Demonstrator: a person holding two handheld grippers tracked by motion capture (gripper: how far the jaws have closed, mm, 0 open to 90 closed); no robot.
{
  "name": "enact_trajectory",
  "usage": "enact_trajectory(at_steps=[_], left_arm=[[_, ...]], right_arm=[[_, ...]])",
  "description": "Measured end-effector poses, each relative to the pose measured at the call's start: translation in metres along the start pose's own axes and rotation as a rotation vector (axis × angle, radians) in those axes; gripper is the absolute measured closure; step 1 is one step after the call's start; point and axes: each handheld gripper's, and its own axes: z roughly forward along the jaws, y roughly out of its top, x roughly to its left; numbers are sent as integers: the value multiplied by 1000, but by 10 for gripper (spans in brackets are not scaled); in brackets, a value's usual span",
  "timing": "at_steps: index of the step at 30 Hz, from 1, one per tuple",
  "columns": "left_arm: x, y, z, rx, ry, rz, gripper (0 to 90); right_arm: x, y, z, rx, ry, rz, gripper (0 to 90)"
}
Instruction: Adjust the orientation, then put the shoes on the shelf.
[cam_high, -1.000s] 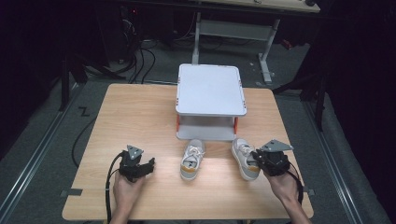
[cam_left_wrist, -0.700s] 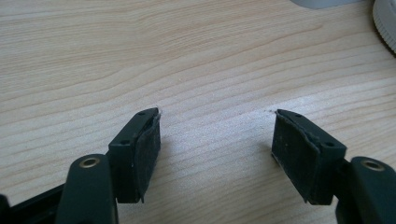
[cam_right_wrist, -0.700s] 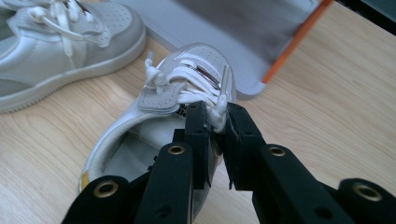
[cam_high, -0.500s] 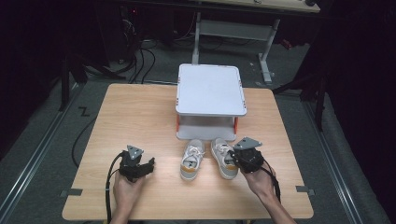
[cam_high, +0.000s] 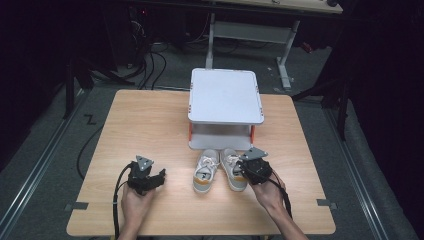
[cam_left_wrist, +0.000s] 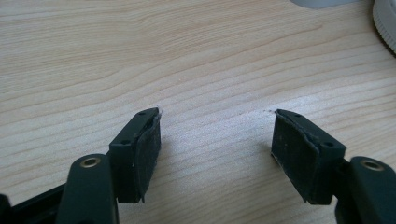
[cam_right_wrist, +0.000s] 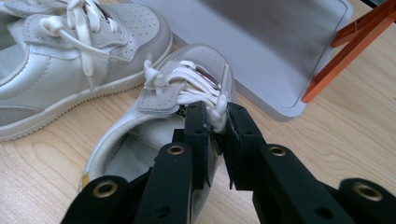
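Right shoe: white leather, grey suede toe, perforated; sits on the table just right of the left shoe, nearly touching.
Right gripper: jaws pinched narrow on the right shoe's side wall by the laces.
Left gripper: jaws wide, nothing between them; low over bare wood, near left.
Table: pale wood grain; open room left and far left.
Shelf: grey, flat, rounded corners, orange legs; just beyond the shoe toes.
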Motion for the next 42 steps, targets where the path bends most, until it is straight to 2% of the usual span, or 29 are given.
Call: enact_trajectory(at_steps=[5,12,15,19,26,34,42], left_arm=[[0,0,0,-2,1,-4,328],[0,0,0,1,4,-3,328],[-1,0,0,1,4,-3,328],[-1,0,0,1,4,-3,328],[-1,0,0,1,5,-5,327],[-1,0,0,1,5,-6,325],[-2,0,0,0,8,-5,319]], right_arm=[[2,-3,2,4,33,3,788],[-1,-5,3,1,99,58,726],[-4,-5,3,-9,138,86,659],[-5,-5,4,-18,157,92,562],[-13,-11,3,-72,197,146,449],[-27,-22,-6,-133,244,194,418],[-41,-32,-14,-195,250,223,421]])
